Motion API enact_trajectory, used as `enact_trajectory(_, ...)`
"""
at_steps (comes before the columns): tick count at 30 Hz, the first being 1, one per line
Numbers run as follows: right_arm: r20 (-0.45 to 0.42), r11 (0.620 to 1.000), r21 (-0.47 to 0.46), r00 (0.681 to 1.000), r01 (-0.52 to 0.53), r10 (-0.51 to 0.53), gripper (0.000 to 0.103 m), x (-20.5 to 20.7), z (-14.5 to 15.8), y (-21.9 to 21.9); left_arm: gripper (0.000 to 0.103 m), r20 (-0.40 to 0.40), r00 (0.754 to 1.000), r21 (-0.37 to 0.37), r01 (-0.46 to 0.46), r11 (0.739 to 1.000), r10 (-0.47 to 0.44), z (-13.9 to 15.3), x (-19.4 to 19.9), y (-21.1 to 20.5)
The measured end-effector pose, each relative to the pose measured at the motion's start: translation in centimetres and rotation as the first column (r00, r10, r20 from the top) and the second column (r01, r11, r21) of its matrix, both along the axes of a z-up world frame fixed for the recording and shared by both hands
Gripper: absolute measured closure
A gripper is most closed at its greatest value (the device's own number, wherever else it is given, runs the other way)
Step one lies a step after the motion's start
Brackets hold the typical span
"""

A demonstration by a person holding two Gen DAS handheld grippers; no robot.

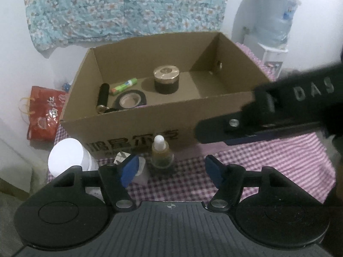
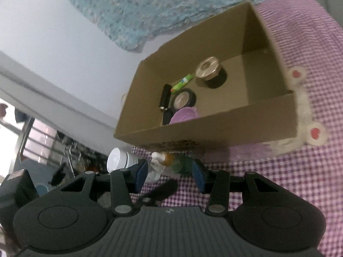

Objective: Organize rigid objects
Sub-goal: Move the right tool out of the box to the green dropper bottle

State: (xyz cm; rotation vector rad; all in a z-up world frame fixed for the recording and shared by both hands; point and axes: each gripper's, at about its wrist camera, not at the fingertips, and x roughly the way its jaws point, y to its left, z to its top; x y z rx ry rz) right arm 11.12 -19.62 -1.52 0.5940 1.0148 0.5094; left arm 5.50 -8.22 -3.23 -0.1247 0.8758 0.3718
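An open cardboard box [image 1: 133, 126] stands on the checked cloth. It holds a dark jar with a gold lid [image 1: 166, 79], a green tube [image 1: 123, 86], a black cylinder [image 1: 103, 96] and a black tape roll [image 1: 130, 99]. A small dropper bottle [image 1: 161, 152] with a white cap stands just in front of the box. My left gripper [image 1: 171, 171] is open, with the bottle a little beyond its gap. My right gripper [image 2: 169, 176] is open too, and the same bottle [image 2: 169, 160] shows blurred past its pads. From the left wrist view it [image 1: 205, 131] reaches in from the right, over the box's front corner.
A white cup [image 1: 66, 156] lies on its side at the cloth's left edge, next to a small silvery packet [image 1: 121, 157]. A red bag [image 1: 45, 115] sits on the floor to the left. A floral cloth [image 1: 128, 8] hangs behind the box. A purple object [image 2: 184, 114] lies inside the box.
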Motion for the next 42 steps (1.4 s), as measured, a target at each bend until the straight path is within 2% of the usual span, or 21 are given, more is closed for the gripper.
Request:
enact_trajectory(10, -0.004, 0.990, -0.094, 0.995, -0.101, 0.101, 0.054, 1.8, -1.1, 3.4, 0.052, 0.007, 1.000, 0.024, -0.016, 1.000, 0.016, -2.1, 0.3, 1.2)
enact_trajectory(18, 0.009, 0.979, -0.140, 0.988, -0.151, 0.154, 0.055, 3.1, -1.9, 4.9, 0.072, -0.005, 1.000, 0.015, 0.000, 1.000, 0.000, -2.9, 0.9, 1.1)
enact_trajectory(24, 0.019, 0.976, -0.145, 0.986, -0.163, 0.168, 0.058, 3.3, -2.0, 5.0, 0.072, 0.003, 1.000, 0.016, 0.001, 1.000, -0.001, -2.8, 1.0, 0.8)
enact_trajectory(27, 0.017, 0.978, -0.139, 0.987, -0.159, 0.162, 0.064, 3.5, -2.1, 4.8, 0.072, 0.013, 1.000, 0.006, 0.001, 1.000, -0.001, -2.7, 1.1, 0.5)
enact_trajectory(28, 0.016, 0.979, -0.133, 0.987, -0.157, 0.161, 0.071, 3.4, -2.1, 4.7, 0.072, 0.014, 1.000, 0.006, 0.002, 1.000, -0.002, -2.7, 1.1, 0.3)
enact_trajectory(29, 0.012, 0.979, -0.131, 0.987, -0.157, 0.160, 0.073, 3.5, -2.1, 4.8, 0.072, 0.013, 1.000, 0.005, 0.004, 1.000, -0.004, -2.7, 1.2, 0.2)
enact_trajectory(42, -0.002, 0.983, -0.161, 0.996, -0.087, 0.088, 0.074, 2.0, -1.7, 1.6, 0.072, 0.024, 0.998, -0.033, 0.065, 0.997, -0.064, -2.3, 2.7, -3.1)
